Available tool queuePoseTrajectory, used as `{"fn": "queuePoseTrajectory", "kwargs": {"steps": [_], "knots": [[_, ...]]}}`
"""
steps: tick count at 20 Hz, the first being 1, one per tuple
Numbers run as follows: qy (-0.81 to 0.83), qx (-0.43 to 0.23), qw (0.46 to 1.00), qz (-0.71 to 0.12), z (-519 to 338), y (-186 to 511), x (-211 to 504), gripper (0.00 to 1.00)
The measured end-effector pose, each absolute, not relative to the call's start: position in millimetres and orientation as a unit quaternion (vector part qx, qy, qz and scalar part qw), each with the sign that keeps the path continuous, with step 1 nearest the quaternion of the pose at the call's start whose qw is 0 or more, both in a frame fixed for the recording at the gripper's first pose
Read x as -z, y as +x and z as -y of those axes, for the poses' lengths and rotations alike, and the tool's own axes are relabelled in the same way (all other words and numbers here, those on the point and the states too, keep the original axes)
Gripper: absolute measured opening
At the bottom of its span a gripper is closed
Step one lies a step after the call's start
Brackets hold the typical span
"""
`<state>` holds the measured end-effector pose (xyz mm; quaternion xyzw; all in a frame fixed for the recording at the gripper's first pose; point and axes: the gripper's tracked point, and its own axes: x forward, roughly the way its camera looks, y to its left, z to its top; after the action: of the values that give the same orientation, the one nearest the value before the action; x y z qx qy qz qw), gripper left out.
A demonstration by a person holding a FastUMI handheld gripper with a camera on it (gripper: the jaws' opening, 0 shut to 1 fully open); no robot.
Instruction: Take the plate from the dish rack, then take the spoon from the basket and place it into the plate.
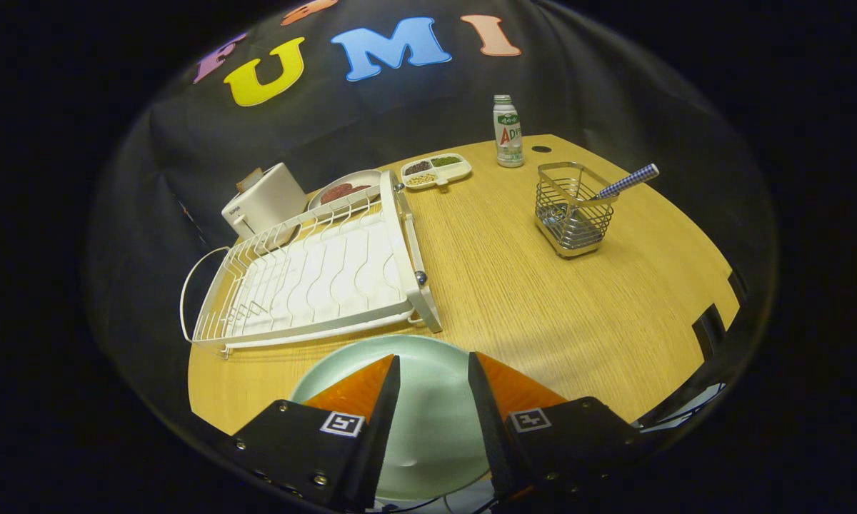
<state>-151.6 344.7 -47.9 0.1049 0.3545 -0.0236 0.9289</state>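
- The gripper [434,364] hung above the near edge of the wooden table [543,300], its two fingers spread apart with a clear gap between them and nothing held.
- A pale green plate [428,421] lay flat on the table right under the fingers, its middle showing through the gap; whether the fingers touched it could not be told.
- The white dish rack [307,278] stood just beyond the plate, its near corner close to the plate's far rim, with no dishes in its wire slots.
- The wire basket [571,210] stood well apart from the plate, beyond the fingers and to their right, on the bare tabletop.
- The spoon [625,182] stood in the basket, its blue-checked handle leaning out over the basket's rim, away from the dish rack.
- A white toaster [264,200] sat behind the dish rack's far end, at the table's back edge.
- A round dish [343,189] with something reddish in it sat next to the toaster, partly hidden by the rack's far wires.
- A small divided tray [435,171] with dark, green and pale fillings sat just past the rack's far corner.
- A white bottle [507,132] with a green label stood upright beyond the tray, behind the basket.
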Motion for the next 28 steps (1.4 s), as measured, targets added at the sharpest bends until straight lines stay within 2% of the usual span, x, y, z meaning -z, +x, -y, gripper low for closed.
{"fn": "queuePoseTrajectory", "kwargs": {"steps": [18, 20, 28], "knots": [[0.097, 0.033, 0.932, -0.348, -335, -154, 52, 0.59], [0.098, 0.048, 0.936, -0.333, -326, -151, 43, 0.59], [0.113, 0.174, 0.947, -0.246, -244, -121, -16, 0.59]]}}
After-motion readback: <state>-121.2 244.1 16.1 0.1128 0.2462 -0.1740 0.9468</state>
